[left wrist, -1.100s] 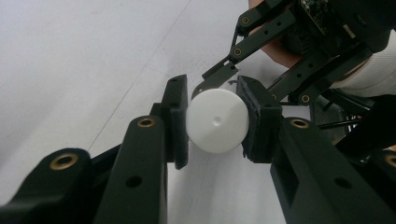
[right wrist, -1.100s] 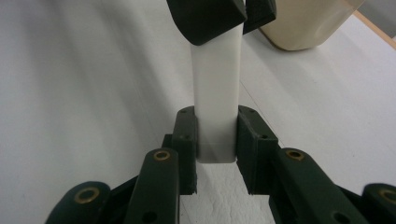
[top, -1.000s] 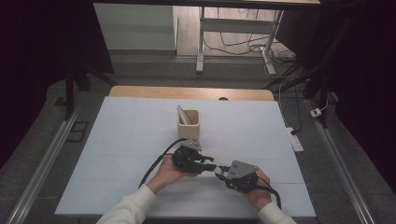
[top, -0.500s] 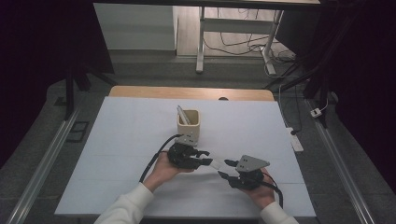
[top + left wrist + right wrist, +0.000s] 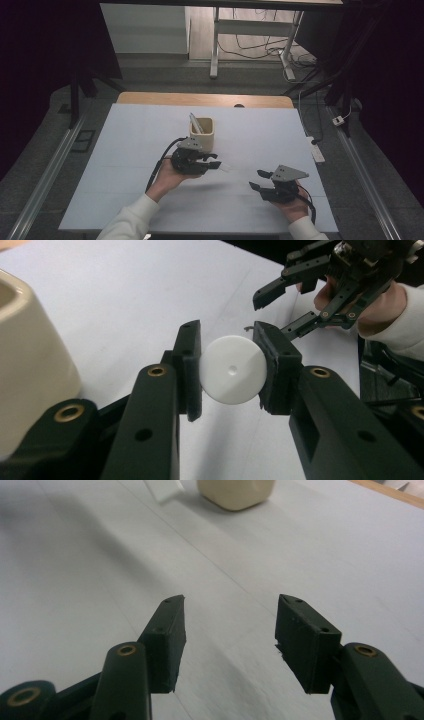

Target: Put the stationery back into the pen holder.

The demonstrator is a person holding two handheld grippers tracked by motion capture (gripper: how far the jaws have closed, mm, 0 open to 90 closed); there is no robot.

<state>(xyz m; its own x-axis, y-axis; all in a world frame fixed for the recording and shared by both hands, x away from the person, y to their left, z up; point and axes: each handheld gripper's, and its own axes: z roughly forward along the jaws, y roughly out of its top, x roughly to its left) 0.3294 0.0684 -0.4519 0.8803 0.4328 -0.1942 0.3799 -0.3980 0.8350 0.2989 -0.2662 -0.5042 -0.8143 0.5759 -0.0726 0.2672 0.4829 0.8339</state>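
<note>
Left hand-held gripper point(image 5: 231, 371) clamps a white round cap-like piece point(image 5: 233, 369), flat end facing camera, small dimple at its centre, pads pressing at its 9 and 3 o'clock edges. Held clear above the white tabletop point(image 5: 125, 295). Cream cup point(image 5: 30, 365) at 9 o'clock, cut by the frame edge. Right hand-held gripper point(image 5: 280, 307) at 1 o'clock, farther off, jaws apart with nothing between them, gripped by a hand point(image 5: 372, 302) in a white sleeve.
</note>
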